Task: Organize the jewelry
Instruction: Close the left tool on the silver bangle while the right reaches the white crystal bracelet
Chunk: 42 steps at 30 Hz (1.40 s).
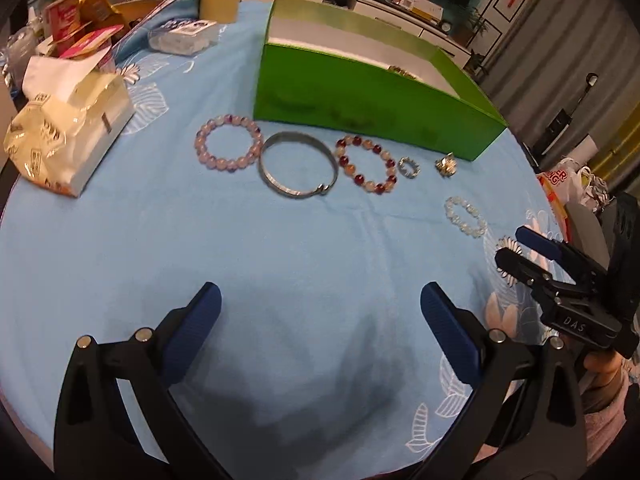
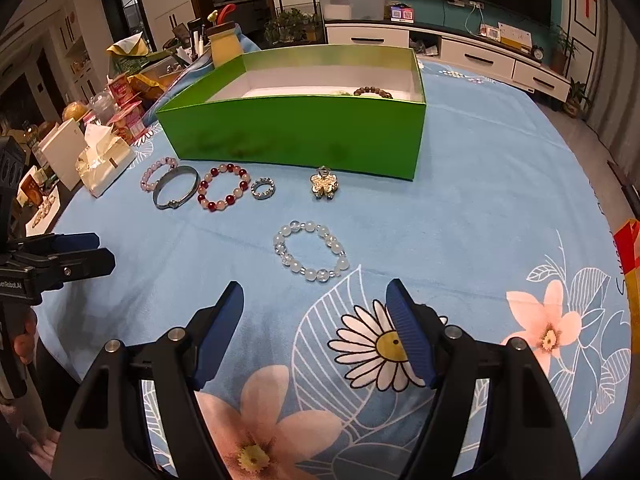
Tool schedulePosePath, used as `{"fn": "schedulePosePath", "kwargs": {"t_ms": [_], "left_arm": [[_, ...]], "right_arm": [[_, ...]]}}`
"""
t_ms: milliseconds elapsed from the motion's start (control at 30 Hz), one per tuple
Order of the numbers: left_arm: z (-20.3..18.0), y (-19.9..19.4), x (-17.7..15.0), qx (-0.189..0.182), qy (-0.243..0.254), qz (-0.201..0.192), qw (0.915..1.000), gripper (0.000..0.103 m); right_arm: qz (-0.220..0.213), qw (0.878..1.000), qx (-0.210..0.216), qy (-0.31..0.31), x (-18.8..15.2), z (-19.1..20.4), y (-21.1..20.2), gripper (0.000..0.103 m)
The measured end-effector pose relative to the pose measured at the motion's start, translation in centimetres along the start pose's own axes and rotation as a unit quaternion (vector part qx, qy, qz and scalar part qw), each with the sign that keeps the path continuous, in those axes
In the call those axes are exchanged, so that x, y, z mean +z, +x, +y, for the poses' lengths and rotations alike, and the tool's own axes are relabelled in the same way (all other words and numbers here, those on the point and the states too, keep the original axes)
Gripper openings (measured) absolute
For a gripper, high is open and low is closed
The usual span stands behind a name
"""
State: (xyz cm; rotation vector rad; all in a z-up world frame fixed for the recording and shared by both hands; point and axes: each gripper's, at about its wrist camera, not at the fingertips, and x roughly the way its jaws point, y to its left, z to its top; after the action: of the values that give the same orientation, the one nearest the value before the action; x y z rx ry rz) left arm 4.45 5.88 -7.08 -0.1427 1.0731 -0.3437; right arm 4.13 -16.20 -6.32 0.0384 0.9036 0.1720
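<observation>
Both claws hang over the blue floral tablecloth with nothing in them, so the step in hand looks like the approach to the next piece of jewelry, not a carry.

The right gripper has its jaws spread wide and empty. Just ahead of its fingertips, slightly toward its left finger, lies the clear crystal bead bracelet, flat on the cloth and apart from everything else. This seems the likeliest next pick. The move calls for lowering the claw until one finger passes inside the loop and the other outside, then pinching the strand; the round beads may roll or slip from a shallow grip.

The left gripper is likewise spread, with bare cloth between its fingers. Well ahead of it runs a row: a pale pink bead bracelet touching a silver bangle, then a red-and-white bead bracelet, a small crown-shaped ring and a gold butterfly hair clip off toward its right.

Beyond that row, farther from both claws, stands the open green box, its near wall close behind the jewelry. From the right wrist view its white floor holds a dark wooden bead bracelet against the far right corner and a pale item beside it, too small to name; the remainder of the floor looks bare. Six pieces wait outside, so the sorting seems at an early stage.
</observation>
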Motion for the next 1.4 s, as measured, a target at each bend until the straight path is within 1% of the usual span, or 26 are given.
{"fn": "schedulePosePath", "kwargs": {"t_ms": [300, 433, 600, 700, 767, 800, 833, 967, 1100, 1167, 1267, 1333, 1400], "left_arm": [[1.8, -0.4, -0.1, 0.021, -0.016, -0.008, 0.9996, 0.101], [2.0, -0.2, 0.2, 0.019, -0.025, -0.01, 0.9995, 0.099], [2.3, 0.1, 0.7, 0.003, -0.04, -0.009, 0.9992, 0.095], [2.4, 0.3, 1.0, 0.002, -0.045, -0.007, 0.999, 0.09], [2.6, 0.5, 1.2, 0.004, -0.052, -0.005, 0.9987, 0.083], [2.6, 0.6, 1.4, 0.008, -0.055, -0.006, 0.9985, 0.082], [2.7, 0.7, 1.7, 0.011, -0.057, -0.005, 0.9983, 0.079], [2.9, 1.1, 2.5, 0.009, -0.073, -0.004, 0.9973, 0.071], [2.7, 1.5, 3.3, 0.011, -0.077, -0.006, 0.997, 0.068], [2.5, 1.8, 3.6, 0.015, -0.075, -0.006, 0.9971, 0.063], [2.1, 2.3, 4.3, 0.029, -0.069, -0.009, 0.9972, 0.058], [1.9, 2.6, 4.7, 0.037, -0.063, -0.012, 0.9973, 0.057], [1.4, 3.0, 5.1, 0.052, -0.05, -0.014, 0.9973, 0.056]], "right_arm": [[-0.001, 1.0, 0.013, 0.004, 0.1, 0.2, 0.6, 0.073], [-0.007, 1.0, 0.02, 0.003, 0.2, 0.4, 0.5, 0.073], [-0.005, 1.0, 0.023, 0.006, 0.2, 0.3, 0.7, 0.072], [-0.008, 1.0, 0.026, 0.006, 0.3, 0.3, 0.7, 0.073], [-0.01, 1.0, 0.028, 0.007, 0.3, 0.2, 0.6, 0.072], [-0.011, 0.999, 0.03, 0.007, 0.4, 0.2, 0.6, 0.07], [-0.01, 0.999, 0.03, 0.006, 0.4, 0.3, 0.7, 0.069], [-0.011, 0.999, 0.034, 0.004, 0.4, 0.5, 0.8, 0.068], [-0.012, 0.999, 0.037, 0.003, 0.5, 0.4, 0.8, 0.068], [-0.014, 0.999, 0.037, 0.003, 0.5, 0.3, 0.8, 0.068], [-0.014, 0.999, 0.038, 0.007, 0.6, 0.1, 0.8, 0.068], [-0.015, 0.999, 0.04, 0.009, 0.7, 0.0, 0.9, 0.068], [-0.015, 0.999, 0.041, 0.011, 0.7, -0.1, 1.0, 0.068]]}}
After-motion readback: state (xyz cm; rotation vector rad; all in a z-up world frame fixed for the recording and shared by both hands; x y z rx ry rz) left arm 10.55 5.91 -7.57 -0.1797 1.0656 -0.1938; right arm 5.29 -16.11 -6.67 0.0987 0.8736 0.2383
